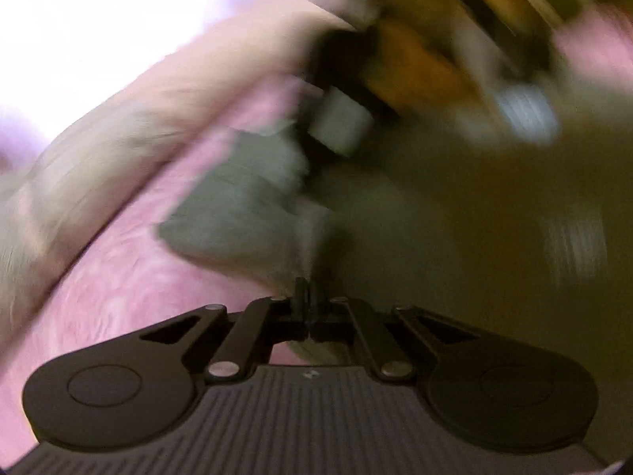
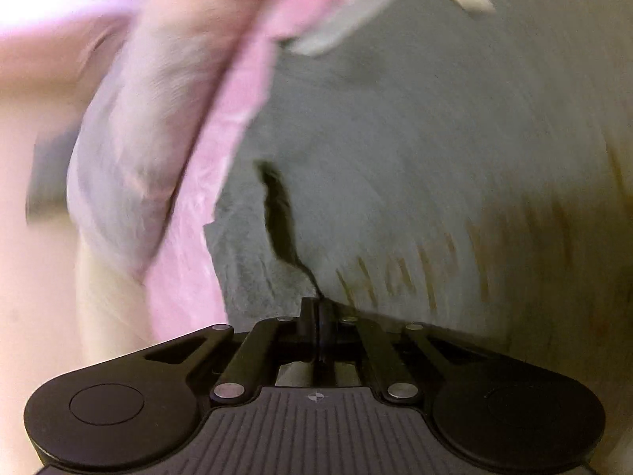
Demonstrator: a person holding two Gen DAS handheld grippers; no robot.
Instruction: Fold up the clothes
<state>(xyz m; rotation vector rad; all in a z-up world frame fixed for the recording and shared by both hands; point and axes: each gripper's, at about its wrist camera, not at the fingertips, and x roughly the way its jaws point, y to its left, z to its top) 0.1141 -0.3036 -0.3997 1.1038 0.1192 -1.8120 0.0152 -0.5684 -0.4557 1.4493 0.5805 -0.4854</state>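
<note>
A grey-green garment with faint lettering [image 2: 395, 182] fills the right wrist view. My right gripper [image 2: 316, 306] is shut on a fold of it; a dark crease runs up from the fingertips. In the left wrist view my left gripper [image 1: 306, 289] is shut on an edge of the same garment [image 1: 455, 237], which hangs to the right. A grey sleeve or flap [image 1: 233, 198] lies on the pink bedspread [image 1: 118, 289]. My right gripper's body [image 1: 415, 59], orange and black, shows blurred beyond the cloth. Both views are motion-blurred.
The pink bedspread [image 2: 186, 261] runs along the left under the garment. A pale rumpled blanket or pillow [image 1: 79, 166] lies at the far left, also seen in the right wrist view [image 2: 150, 126]. A bright window glare fills the upper left.
</note>
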